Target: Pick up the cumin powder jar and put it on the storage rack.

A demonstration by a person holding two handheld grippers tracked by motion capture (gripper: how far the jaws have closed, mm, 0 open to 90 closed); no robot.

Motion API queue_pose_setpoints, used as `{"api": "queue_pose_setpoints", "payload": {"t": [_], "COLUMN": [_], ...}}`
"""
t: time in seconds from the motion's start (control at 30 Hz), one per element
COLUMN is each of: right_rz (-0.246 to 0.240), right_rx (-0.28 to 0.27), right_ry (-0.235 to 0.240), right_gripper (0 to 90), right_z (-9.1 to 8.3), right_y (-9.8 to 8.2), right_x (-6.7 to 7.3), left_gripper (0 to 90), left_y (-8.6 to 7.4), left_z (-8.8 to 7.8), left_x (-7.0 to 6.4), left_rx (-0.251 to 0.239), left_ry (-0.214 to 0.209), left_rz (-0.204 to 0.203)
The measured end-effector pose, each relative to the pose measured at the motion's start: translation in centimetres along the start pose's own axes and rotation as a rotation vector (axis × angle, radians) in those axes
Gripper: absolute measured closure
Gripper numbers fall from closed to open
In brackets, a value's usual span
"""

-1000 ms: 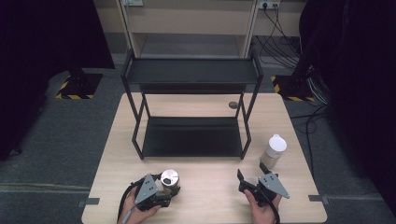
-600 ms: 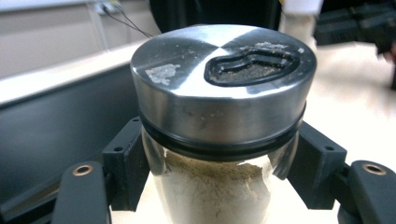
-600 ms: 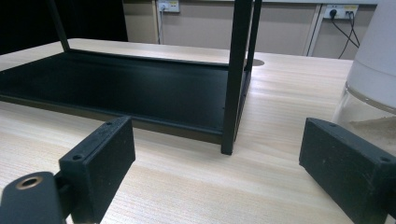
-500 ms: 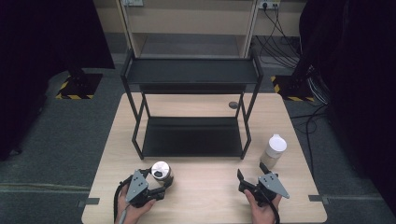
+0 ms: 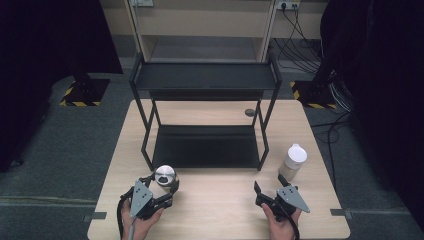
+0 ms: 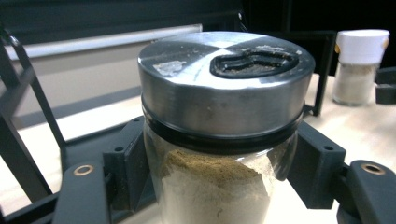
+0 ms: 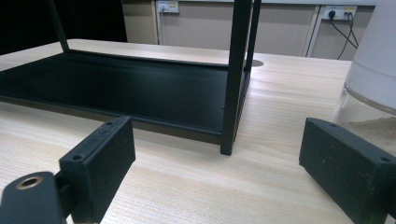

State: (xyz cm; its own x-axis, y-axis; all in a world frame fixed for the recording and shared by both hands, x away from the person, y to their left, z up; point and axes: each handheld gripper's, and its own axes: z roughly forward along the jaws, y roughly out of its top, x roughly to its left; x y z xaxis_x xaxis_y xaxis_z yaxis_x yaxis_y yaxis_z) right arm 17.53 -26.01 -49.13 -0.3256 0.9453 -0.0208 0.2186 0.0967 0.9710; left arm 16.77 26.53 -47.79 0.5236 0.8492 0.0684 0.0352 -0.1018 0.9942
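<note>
A glass jar is clamped between the jaws of the left hand-held gripper, near the front left of the table, just ahead of the black rack. Brushed-metal lid with a dark recessed opening; tan powder fills the clear body. The right hand-held gripper is held wide open and empty, a white-capped jar just beside it.

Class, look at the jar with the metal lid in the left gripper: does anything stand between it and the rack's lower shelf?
Nothing visible does. The jar, clamped in the left gripper, sits just before the lower shelf, with bare table between; the rack's front left post stands slightly aside.
</note>
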Motion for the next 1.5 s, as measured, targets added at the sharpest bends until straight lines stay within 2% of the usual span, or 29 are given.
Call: {"api": "queue_pose_setpoints", "payload": {"t": [0.07,0.17,0.53,0.7,1.0,1.5], "right_rz": [0.000,-0.001,-0.003,-0.005,-0.003,-0.002], "right_rx": [0.000,-0.001,0.003,0.004,0.004,0.005], "right_ry": [0.000,0.000,0.001,0.001,0.002,0.006], "right_gripper": [10.7,10.7,10.7,10.7,10.7,10.7], "right_z": [0.0,0.0,0.0,0.0,0.0,0.1], "right_y": [0.0,0.0,0.1,0.1,0.1,0.1], "right_x": [0.0,0.0,0.0,0.0,0.0,-0.1], "left_gripper": [30.9,30.8,30.9,30.9,30.9,30.9], "left_y": [0.4,0.8,2.0,2.6,4.3,7.0], "left_z": [0.3,0.6,1.8,2.1,2.9,4.2], "left_x": [-0.4,-0.5,-1.8,-2.1,-2.1,-1.9], "left_rx": [-0.013,-0.027,-0.026,-0.056,-0.091,-0.113], "left_ry": [0.025,0.032,0.123,0.154,0.182,0.211], "left_rz": [0.003,-0.007,0.017,0.030,0.030,0.031]}}
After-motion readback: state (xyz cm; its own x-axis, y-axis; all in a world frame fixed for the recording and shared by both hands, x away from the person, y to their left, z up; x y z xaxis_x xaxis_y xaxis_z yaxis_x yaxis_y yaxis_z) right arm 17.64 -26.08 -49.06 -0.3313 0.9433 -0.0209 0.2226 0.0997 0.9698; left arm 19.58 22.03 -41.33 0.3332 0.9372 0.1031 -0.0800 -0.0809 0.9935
